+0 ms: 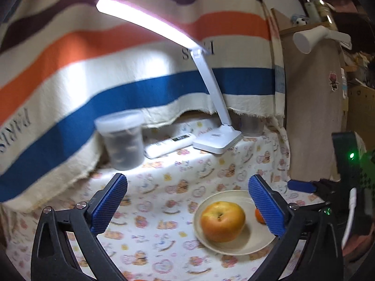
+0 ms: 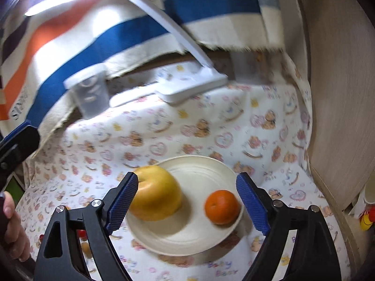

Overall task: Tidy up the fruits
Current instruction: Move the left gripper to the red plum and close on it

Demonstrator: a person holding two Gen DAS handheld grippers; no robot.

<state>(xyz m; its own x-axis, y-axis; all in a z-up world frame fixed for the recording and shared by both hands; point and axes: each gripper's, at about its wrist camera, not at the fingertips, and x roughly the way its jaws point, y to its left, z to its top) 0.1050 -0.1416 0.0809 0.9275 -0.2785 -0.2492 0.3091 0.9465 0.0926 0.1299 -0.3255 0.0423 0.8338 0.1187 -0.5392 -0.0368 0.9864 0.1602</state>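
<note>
Apple (image 2: 155, 193) and orange (image 2: 222, 206) are placed on the plate (image 2: 201, 164), orange at 3 o'clock; left gripper (image 1: 187, 207) and right gripper (image 2: 187, 202) are held apart, empty; small fruits at 7 o'clock seem left.

Near-left tablecloth (image 1: 150, 210) open. Plate (image 2: 199, 166) near right, wooden panel (image 2: 339, 93) walls right. Far edge blocked: jar (image 1: 123, 140), remote (image 1: 170, 145), lamp base (image 1: 216, 141).
</note>
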